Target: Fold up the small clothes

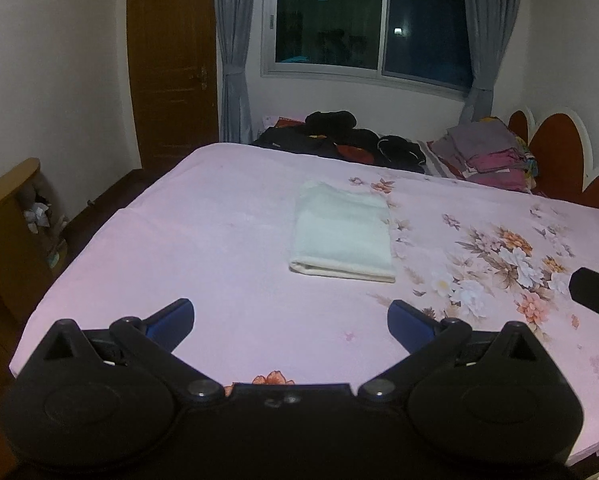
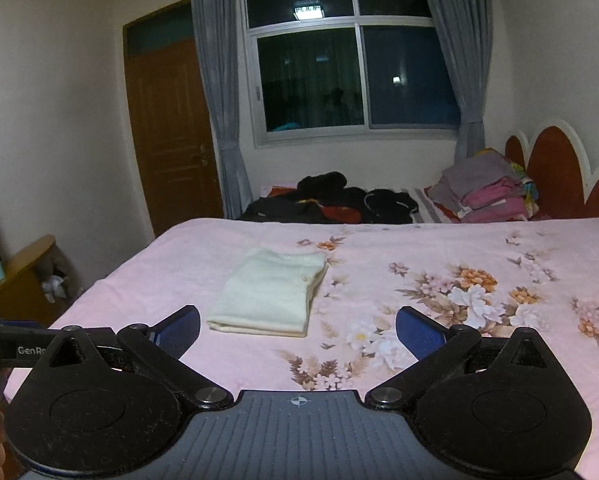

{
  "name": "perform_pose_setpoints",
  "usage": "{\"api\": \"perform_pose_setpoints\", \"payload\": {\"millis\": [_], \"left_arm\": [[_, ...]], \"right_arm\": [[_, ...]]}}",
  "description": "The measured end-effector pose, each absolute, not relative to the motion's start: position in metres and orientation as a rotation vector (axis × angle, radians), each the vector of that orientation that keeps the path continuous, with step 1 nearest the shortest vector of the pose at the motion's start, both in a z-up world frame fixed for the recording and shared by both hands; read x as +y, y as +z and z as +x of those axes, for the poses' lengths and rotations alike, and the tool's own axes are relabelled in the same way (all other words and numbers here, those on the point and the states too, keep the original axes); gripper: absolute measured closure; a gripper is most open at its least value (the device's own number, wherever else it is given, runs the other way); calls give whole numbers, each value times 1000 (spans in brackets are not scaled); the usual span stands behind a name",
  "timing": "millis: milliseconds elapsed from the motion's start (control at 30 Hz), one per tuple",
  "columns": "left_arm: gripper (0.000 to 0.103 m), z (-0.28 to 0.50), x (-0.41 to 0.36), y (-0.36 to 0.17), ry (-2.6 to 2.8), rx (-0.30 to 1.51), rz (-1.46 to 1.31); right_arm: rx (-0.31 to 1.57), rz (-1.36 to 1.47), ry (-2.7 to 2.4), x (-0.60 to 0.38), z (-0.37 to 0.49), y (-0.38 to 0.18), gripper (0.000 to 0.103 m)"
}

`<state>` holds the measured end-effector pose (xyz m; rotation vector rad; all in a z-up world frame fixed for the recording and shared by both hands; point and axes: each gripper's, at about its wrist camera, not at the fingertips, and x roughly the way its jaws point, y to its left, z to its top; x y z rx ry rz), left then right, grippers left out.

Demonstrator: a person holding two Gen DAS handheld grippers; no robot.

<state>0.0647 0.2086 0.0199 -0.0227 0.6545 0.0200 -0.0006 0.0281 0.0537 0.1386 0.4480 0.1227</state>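
Folded cloth [image 1: 341, 236]: lay on the bed [image 1: 203, 240], about midway between its left and right edges, ahead of my two tools and touching neither. Heap of clothes [image 1: 339, 136]: lay beyond the bed's far edge, under the window [image 1: 369, 20]. Stack of folded laundry [image 1: 487, 154]: sat at the far right corner, beside the headboard [image 1: 555, 156].

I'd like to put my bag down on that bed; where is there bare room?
Bare pink blanket lies left of the folded white cloth and in front of it. The far edge is crowded: dark clothes and a folded stack.
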Motion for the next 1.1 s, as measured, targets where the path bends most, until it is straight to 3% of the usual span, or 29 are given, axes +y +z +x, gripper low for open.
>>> {"api": "perform_pose_setpoints", "payload": {"millis": [1100], "left_arm": [[0,62,210,24,24,666,-22]], "right_arm": [[475,138,106,20,7,40,0]]}}
